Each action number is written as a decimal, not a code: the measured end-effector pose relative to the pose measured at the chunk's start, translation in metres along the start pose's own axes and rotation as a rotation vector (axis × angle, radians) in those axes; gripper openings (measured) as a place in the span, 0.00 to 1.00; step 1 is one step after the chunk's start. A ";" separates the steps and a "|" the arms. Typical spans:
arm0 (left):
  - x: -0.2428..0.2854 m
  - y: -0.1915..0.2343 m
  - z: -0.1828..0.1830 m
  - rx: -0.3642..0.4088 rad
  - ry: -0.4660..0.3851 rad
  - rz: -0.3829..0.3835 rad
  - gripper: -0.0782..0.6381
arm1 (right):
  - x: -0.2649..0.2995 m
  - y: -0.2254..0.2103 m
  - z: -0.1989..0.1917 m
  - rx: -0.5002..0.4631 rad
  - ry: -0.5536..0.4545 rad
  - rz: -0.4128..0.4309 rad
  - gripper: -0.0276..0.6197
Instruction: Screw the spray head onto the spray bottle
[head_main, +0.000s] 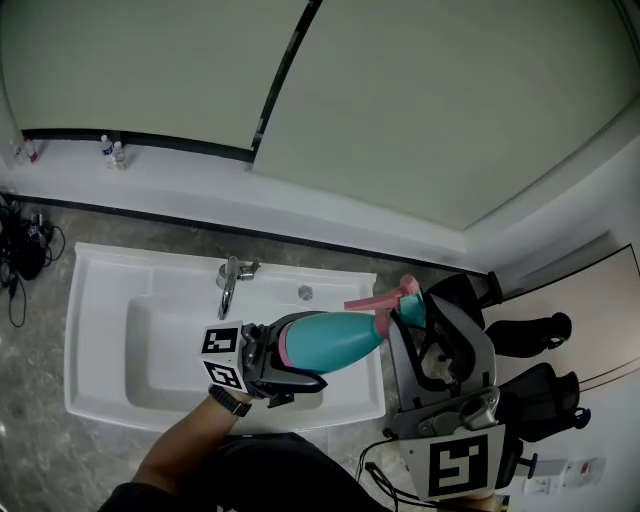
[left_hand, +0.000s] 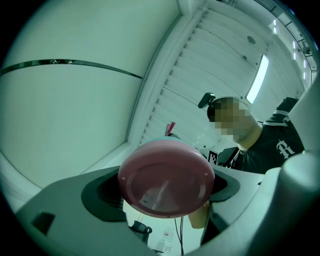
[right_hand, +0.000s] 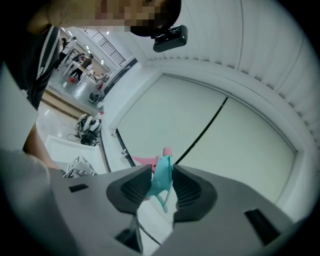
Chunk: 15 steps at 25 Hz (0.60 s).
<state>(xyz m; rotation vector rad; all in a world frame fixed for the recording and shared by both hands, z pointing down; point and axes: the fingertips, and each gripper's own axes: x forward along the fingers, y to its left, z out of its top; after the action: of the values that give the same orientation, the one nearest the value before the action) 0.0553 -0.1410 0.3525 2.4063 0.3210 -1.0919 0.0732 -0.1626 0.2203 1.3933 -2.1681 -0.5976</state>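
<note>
left hand-held gripper (head_main: 288, 362) clamps spray bottle (head_main: 335, 340) base mid-frame, right hand-held gripper (right_hand: 163, 186) pinches spray head (head_main: 410, 308); risk: head tilts and cross-threads, or bottle spins in grip

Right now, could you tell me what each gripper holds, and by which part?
The left gripper clamps the spray bottle at its pink base; the right gripper pinches the teal spray head.

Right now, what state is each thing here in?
spray bottle: held in mid-air by its pink base.
spray head: at the bottle's neck; how far screwed on is unclear.
left claw: shut on the spray bottle.
right claw: shut on the spray head.
faucet: no water seen running.
</note>
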 end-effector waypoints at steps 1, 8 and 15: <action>0.001 -0.001 0.000 -0.016 -0.013 -0.009 0.75 | 0.001 -0.001 0.002 0.026 -0.007 -0.007 0.25; 0.007 -0.011 -0.003 -0.024 -0.008 -0.051 0.75 | -0.008 -0.001 0.016 0.085 -0.099 0.044 0.23; 0.006 -0.019 0.002 0.022 0.040 -0.061 0.75 | -0.016 0.001 0.023 0.159 -0.173 0.192 0.23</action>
<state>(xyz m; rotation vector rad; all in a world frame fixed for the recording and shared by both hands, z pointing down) 0.0505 -0.1259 0.3411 2.4549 0.3996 -1.0802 0.0641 -0.1455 0.2000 1.2298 -2.5006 -0.4982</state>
